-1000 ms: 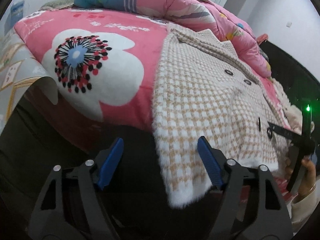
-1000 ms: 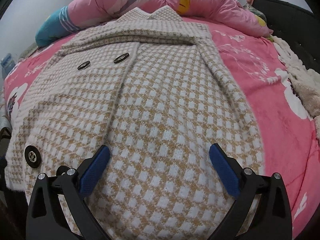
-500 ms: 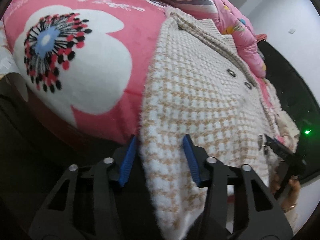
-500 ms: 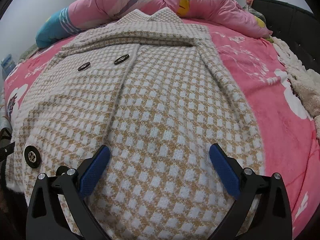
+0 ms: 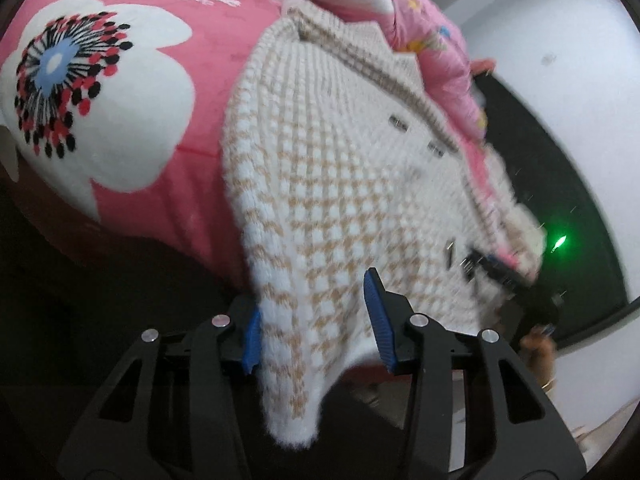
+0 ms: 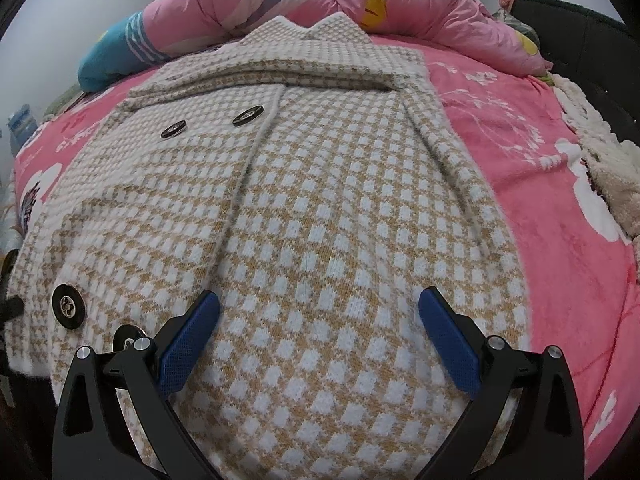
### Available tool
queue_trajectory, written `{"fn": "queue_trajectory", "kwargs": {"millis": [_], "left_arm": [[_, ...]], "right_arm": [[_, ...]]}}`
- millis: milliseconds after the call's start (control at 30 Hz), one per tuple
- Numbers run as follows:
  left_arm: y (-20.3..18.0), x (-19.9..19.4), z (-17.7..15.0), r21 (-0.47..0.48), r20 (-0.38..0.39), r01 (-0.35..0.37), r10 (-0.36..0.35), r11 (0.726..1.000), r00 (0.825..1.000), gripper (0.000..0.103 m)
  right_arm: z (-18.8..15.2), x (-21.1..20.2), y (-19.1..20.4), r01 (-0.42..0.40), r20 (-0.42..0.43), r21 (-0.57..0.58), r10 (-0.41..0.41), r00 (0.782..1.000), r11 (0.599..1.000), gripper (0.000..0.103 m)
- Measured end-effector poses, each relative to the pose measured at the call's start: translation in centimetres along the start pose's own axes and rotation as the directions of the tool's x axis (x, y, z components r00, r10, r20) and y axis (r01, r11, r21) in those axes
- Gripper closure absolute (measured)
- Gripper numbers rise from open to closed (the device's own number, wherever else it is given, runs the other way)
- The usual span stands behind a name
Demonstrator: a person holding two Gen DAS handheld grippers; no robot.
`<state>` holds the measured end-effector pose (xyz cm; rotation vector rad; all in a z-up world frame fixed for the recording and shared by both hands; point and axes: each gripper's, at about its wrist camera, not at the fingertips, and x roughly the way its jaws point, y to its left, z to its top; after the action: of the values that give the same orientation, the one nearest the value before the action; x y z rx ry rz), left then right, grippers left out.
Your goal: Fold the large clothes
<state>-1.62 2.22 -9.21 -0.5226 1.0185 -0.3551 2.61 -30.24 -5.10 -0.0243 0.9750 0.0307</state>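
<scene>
A cream-and-tan houndstooth coat (image 5: 340,200) with dark round buttons lies flat on a pink flowered bedspread (image 5: 120,100), its near left corner hanging over the bed's edge. My left gripper (image 5: 314,320) has that hanging corner between its blue pads, narrowed onto the thick fabric. In the right wrist view the coat (image 6: 320,220) fills the middle. My right gripper (image 6: 320,332) stands wide open just over its lower hem, with nothing pinched. In the left wrist view the right gripper (image 5: 500,276) shows blurred at the coat's far corner, with a hand (image 5: 540,352) below it.
A bunched pink quilt (image 6: 320,0) with a teal end lies behind the collar. A cream fleece blanket (image 6: 612,168) and a black bed frame (image 6: 580,40) are at the right. The bedspread (image 6: 540,200) is bare right of the coat. Dark floor lies below the bed's edge.
My left gripper moved in toward the coat's hanging corner and tilted, and its jaws narrowed from wide open onto the fabric. The right gripper and the coat's main body stayed still.
</scene>
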Motion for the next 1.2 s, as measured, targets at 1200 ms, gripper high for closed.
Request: {"fn": "queue_trajectory", "kwargs": {"millis": [1200], "left_arm": [[-3.4, -0.6, -2.5, 0.177, 0.051, -0.255, 0.250, 0.951, 0.967, 0.064]], "right_arm": [[-9.0, -7.0, -8.2, -0.319, -0.195, 0.322, 0.392, 0.899, 0.891, 0.039]]}}
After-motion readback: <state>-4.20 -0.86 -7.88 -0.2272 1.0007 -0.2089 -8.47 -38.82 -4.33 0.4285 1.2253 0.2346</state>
